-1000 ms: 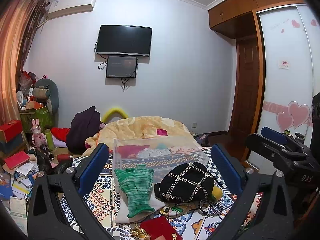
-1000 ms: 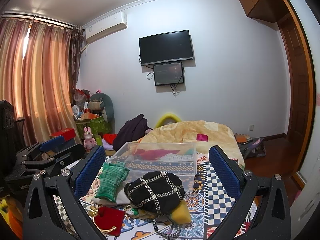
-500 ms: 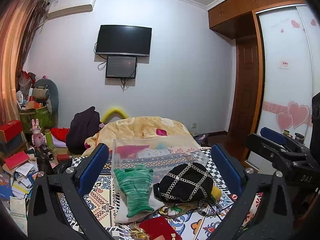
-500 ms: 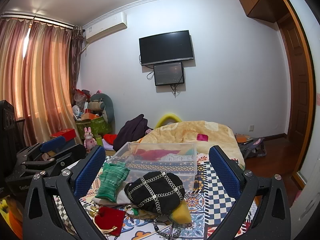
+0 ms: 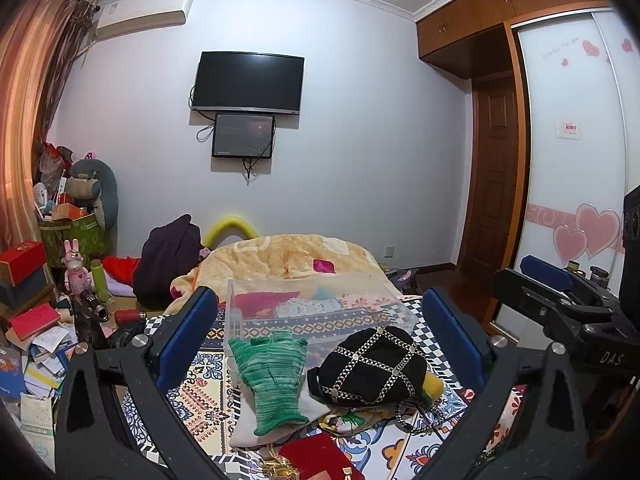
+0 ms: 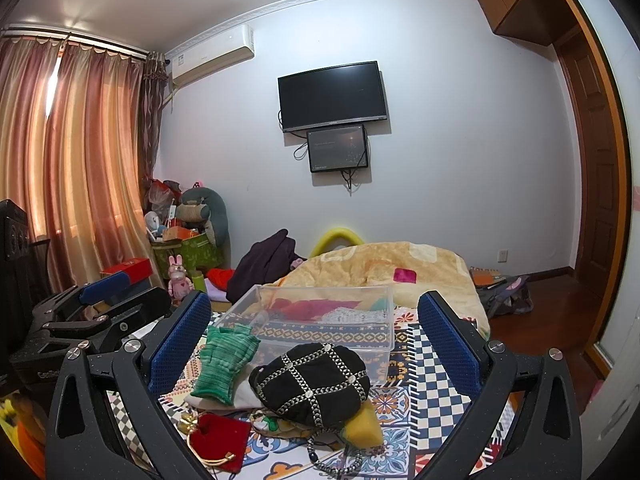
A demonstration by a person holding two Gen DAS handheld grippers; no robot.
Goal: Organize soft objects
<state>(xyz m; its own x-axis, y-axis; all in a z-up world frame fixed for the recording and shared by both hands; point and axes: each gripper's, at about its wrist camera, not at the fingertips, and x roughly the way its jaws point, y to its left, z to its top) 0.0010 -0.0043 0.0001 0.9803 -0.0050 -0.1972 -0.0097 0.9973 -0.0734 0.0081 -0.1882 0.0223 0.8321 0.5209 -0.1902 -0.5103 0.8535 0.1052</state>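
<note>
A green knitted glove (image 5: 272, 376) (image 6: 224, 360) lies on a white cloth on the patterned bedspread, beside a black hat with silver chain lattice (image 5: 370, 368) (image 6: 312, 380). A red velvet pouch (image 6: 218, 436) (image 5: 316, 456) lies nearest me. Behind them stands a clear plastic bin (image 5: 312, 308) (image 6: 320, 320) holding red and pale fabrics. My left gripper (image 5: 320, 332) is open and empty, above and short of the glove and hat. My right gripper (image 6: 314, 332) is open and empty, framing the same pile.
A yellow sponge-like piece (image 6: 362, 424) and a beaded cord (image 6: 332, 456) lie by the hat. A beige blanket (image 5: 288, 256) covers the bed's far end. Cluttered boxes and toys (image 5: 60, 272) line the left wall. A wardrobe (image 5: 576, 184) stands at the right.
</note>
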